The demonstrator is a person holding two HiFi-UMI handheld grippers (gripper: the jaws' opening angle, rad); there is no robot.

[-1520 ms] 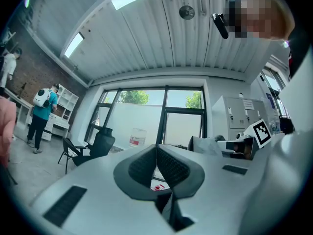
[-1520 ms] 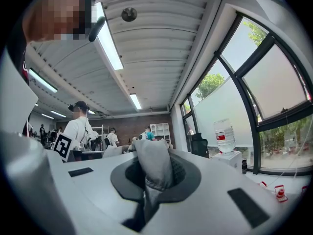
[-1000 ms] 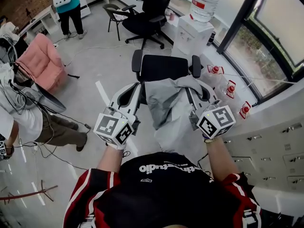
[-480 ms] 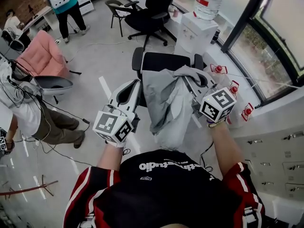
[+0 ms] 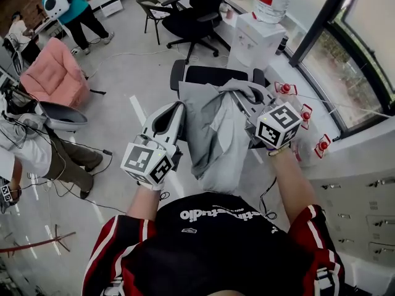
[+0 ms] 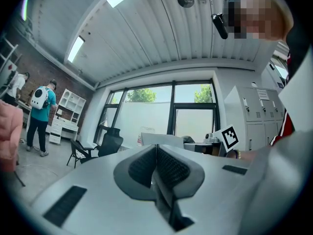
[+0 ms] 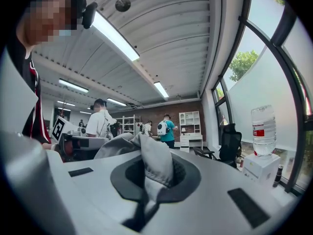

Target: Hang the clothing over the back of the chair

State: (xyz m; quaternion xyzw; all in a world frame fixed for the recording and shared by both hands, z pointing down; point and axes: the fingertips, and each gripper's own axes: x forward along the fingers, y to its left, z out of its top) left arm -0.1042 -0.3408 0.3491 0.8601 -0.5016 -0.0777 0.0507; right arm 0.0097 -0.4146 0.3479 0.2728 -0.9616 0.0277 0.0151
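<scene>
A grey garment (image 5: 213, 128) hangs spread between my two grippers in the head view. Its top edge reaches the black back of the office chair (image 5: 210, 76) just ahead. My left gripper (image 5: 179, 105) is shut at the garment's left edge, and only a thin strip of cloth shows between its pads (image 6: 155, 153). Over at the top right corner, a bunched fold (image 5: 244, 88) is pinched in my shut right gripper (image 5: 242, 98). In the right gripper view that grey fold (image 7: 154, 160) stands up out of the closed jaws (image 7: 149, 180).
A white water dispenser (image 5: 262, 39) with a bottle stands right of the chair by the window. A second black office chair (image 5: 197, 11) is behind. A pink armchair (image 5: 52, 73) and a seated person (image 5: 31, 147) are at left; lockers (image 5: 364, 184) at right.
Both grippers have carried the garment forward toward the chair. Its top edge now meets the chair's back, and the right gripper has swung inward a little.
</scene>
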